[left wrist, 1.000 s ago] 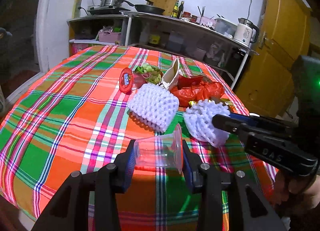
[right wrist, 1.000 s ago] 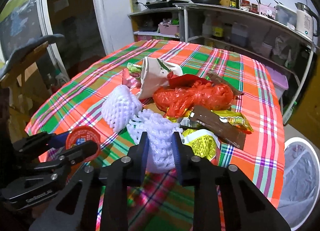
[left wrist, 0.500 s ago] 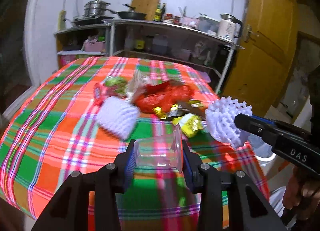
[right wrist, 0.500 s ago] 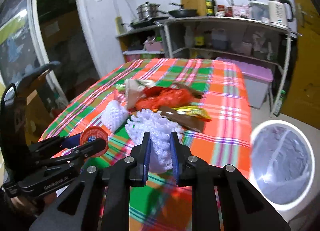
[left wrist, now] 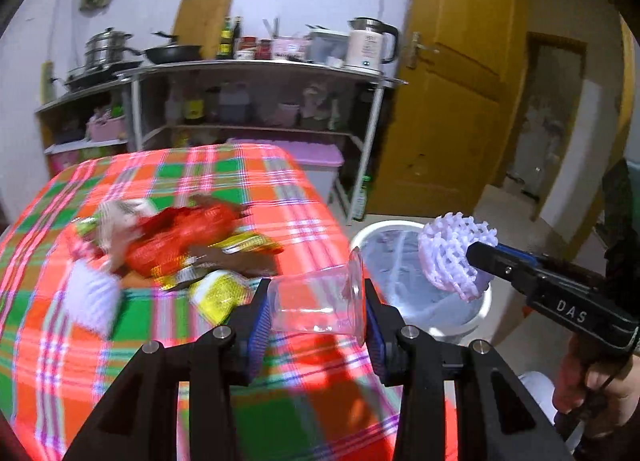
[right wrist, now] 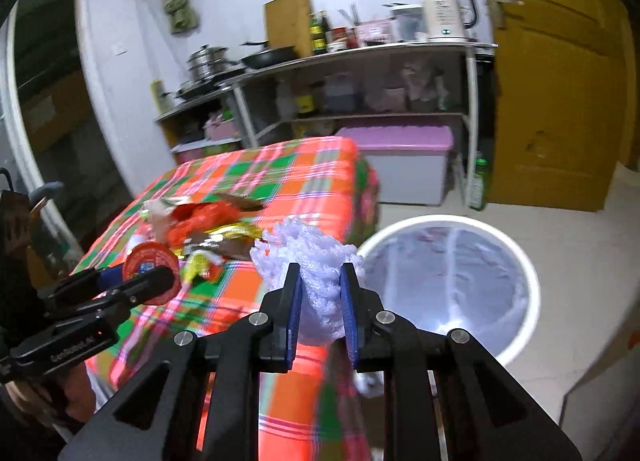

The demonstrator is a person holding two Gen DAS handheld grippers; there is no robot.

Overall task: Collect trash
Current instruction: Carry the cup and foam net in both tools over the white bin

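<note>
My left tongs (left wrist: 316, 307) clamp a clear plastic cup (left wrist: 316, 301) over the desk (left wrist: 168, 341) edge | my right tongs (right wrist: 320, 301) pinch a white foam net (right wrist: 316, 261) | white bin (right wrist: 528, 281) on floor beside desk
</note>
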